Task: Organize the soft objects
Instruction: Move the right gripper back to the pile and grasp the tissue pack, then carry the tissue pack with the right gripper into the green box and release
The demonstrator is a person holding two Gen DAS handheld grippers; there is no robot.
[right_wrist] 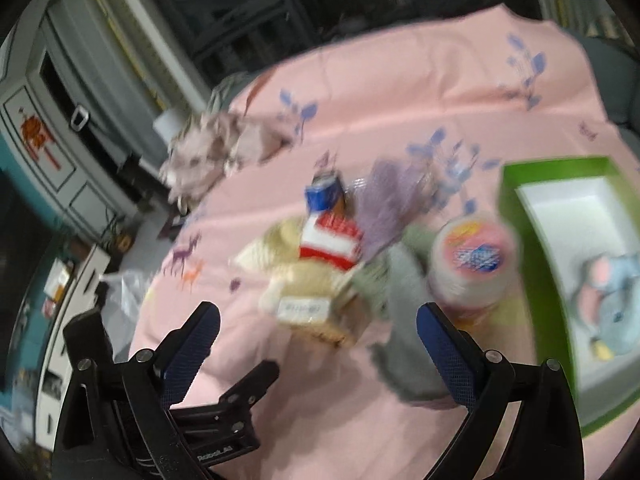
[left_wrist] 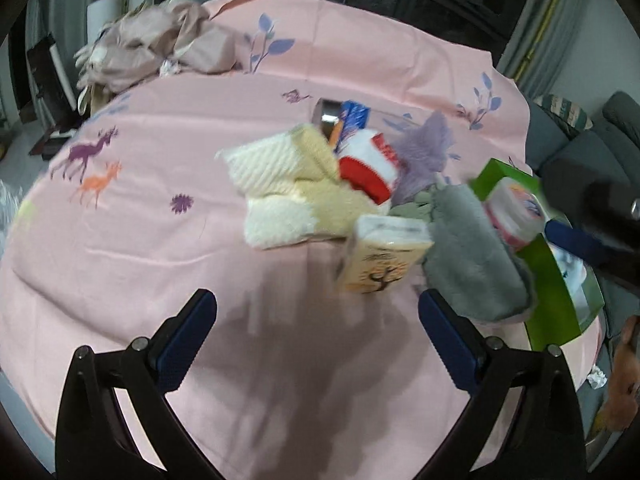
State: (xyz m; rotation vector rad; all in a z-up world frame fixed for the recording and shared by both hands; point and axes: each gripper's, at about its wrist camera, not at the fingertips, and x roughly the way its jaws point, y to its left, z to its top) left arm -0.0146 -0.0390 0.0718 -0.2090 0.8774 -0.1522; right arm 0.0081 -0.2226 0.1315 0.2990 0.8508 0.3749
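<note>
Two hand-held claws hover over a tabletop (left_wrist: pixel 132 240) draped in a pink cloth printed with deer and blue leaves; both views are smeared by motion. At ten o'clock in the left wrist view, well apart from everything else, lies a crumpled mauve fabric bundle (left_wrist: pixel 152 48). Low in that view the left claw (left_wrist: pixel 318 312) stands wide open with nothing between its blue pads, only bare cloth. Just right of centre sits the pile to be sorted: a cream and yellow knitted plush (left_wrist: pixel 292 192), with a red and white knitted piece (left_wrist: pixel 372 168) resting against it and a fluffy purple item (left_wrist: pixel 428 152) behind. A tissue pack (left_wrist: pixel 384 256) with a tree drawing leans at the pile's near edge, and a folded grey fleece cloth (left_wrist: pixel 472 256) lies beside it toward three o'clock. A round plastic tub (left_wrist: pixel 512 208) with a pink label stands next to that cloth, and a green box (right_wrist: pixel 544 288) lies at three o'clock; the right wrist view shows a pale blue and pink soft toy (right_wrist: pixel 616 296) already in its white interior. The right claw (right_wrist: pixel 318 320) is also fully open and empty, aimed at the tissue pack and grey cloth. This reads as the approach step between placements, with most soft items still outside the box. The next move likely calls for lowering one claw onto a soft item, perhaps the grey cloth nearest the box, pinching a thick fold without catching the tub or tissue pack.
</note>
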